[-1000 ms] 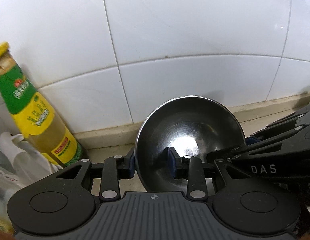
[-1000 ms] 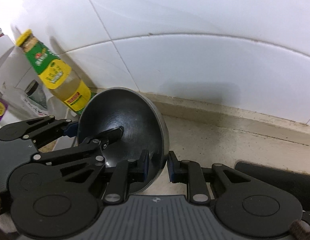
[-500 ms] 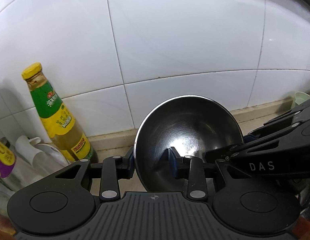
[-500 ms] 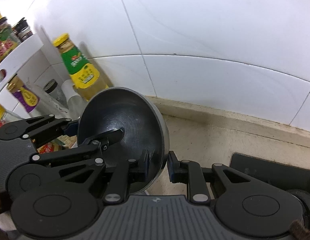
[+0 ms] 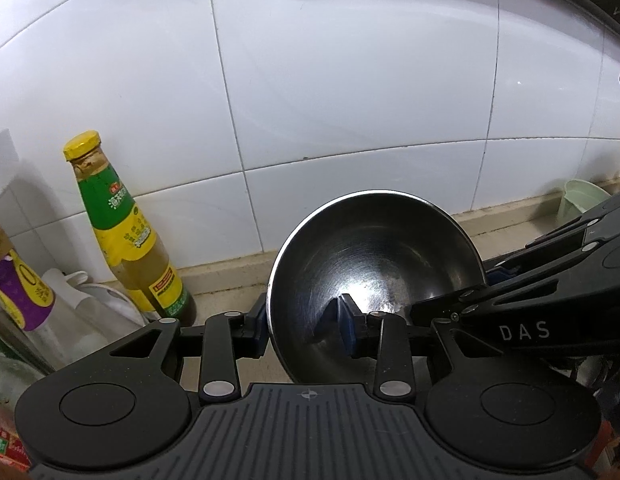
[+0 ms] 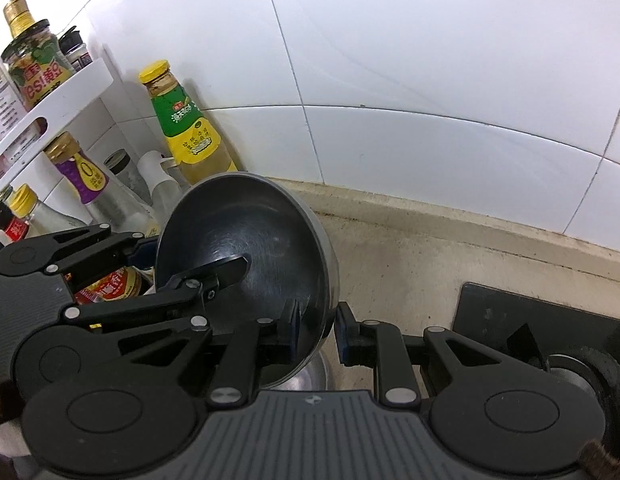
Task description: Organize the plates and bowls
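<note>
My left gripper (image 5: 303, 330) and right gripper (image 6: 316, 330) each clamp the bowl (image 5: 374, 272) rim; only the right view shows the stove (image 6: 550, 336) at the counter (image 6: 410, 264) edge.

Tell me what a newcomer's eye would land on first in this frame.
The steel bowl, tilted on edge at centre, with both grippers clamped on its rim: the left gripper on its left side, the right gripper on its right. Next, the yellow-capped sauce bottle standing at left against the white tiled wall.

Bright, even light, glare on white wall tiles (image 5: 350, 100), sharp focus, heavy fisheye bending at edges.
</note>
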`<state>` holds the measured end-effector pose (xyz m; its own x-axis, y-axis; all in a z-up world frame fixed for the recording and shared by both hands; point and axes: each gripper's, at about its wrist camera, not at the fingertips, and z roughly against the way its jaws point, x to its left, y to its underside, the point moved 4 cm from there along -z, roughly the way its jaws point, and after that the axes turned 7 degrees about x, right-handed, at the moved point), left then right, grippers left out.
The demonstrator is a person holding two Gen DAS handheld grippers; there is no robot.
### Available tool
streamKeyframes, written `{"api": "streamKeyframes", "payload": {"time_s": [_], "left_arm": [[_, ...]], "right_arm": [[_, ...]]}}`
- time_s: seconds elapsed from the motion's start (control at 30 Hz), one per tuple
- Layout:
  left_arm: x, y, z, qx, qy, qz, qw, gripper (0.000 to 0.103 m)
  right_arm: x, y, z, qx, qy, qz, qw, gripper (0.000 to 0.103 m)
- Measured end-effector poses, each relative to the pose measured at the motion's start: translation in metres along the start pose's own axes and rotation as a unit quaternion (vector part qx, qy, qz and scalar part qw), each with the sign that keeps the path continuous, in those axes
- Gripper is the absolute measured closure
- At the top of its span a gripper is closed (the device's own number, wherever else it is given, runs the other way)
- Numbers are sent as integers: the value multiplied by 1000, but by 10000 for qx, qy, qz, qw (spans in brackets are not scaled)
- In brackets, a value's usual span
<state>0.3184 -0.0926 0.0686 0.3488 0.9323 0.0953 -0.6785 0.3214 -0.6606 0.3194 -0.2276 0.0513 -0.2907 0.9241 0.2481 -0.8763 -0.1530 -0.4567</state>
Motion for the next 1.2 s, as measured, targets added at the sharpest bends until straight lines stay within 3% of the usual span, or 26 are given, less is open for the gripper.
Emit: {"api": "streamKeyframes", "payload": {"time_s": [0.53, 1.2], "left_arm": [[-1, 27, 17, 73, 197, -124, 9997, 61], [-8, 66, -11, 630, 406, -210, 9970, 62]], "right_arm": [[16, 23, 7, 98, 98, -116, 9998, 84], [16, 59, -23, 581, 205, -426, 9972, 84]]}}
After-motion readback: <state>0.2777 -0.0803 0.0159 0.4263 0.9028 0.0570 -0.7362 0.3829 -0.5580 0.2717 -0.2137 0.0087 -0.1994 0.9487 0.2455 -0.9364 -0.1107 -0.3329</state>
